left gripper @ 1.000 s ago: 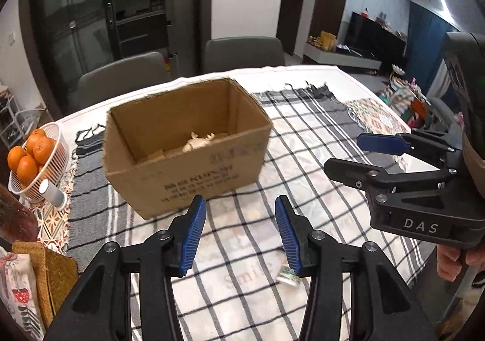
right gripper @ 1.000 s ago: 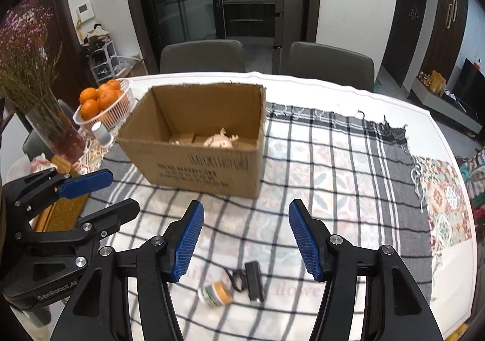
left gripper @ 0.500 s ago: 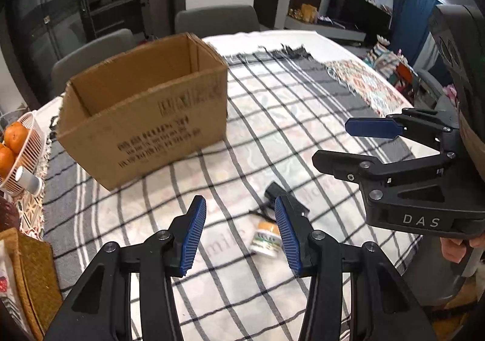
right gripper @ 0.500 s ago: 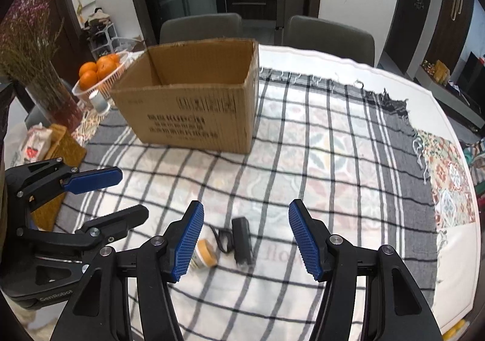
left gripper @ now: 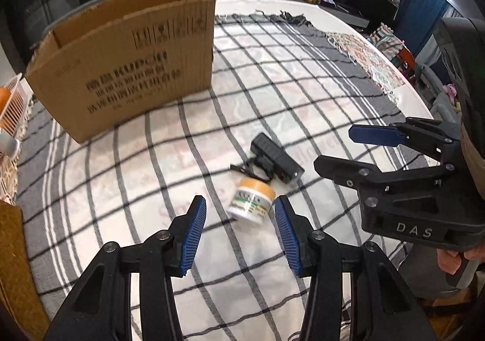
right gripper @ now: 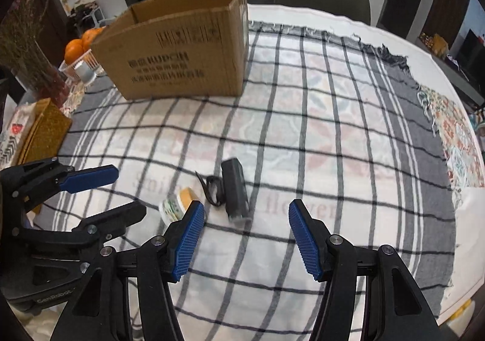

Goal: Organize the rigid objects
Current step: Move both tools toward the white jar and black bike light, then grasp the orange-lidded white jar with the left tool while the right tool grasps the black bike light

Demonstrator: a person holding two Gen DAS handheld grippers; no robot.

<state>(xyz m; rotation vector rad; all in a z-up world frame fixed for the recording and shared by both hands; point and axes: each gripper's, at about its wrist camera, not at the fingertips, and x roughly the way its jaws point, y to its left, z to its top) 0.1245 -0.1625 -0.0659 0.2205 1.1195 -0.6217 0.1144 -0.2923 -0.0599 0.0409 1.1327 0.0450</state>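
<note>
Below, on the grey-and-white checked tablecloth (left gripper: 303, 74), a small white round jar with an orange lid (left gripper: 253, 204) lies tipped just beside a black oblong device with a cord (left gripper: 277, 157). Both the left gripper (left gripper: 240, 210) and right gripper (right gripper: 245, 213) hover above them with jaws apart, holding nothing. Beyond stands an open brown cardboard box (right gripper: 182, 47).

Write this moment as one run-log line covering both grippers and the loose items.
left gripper: open, above small jar | right gripper: open, above black device | cardboard box: behind, on checked cloth
</note>
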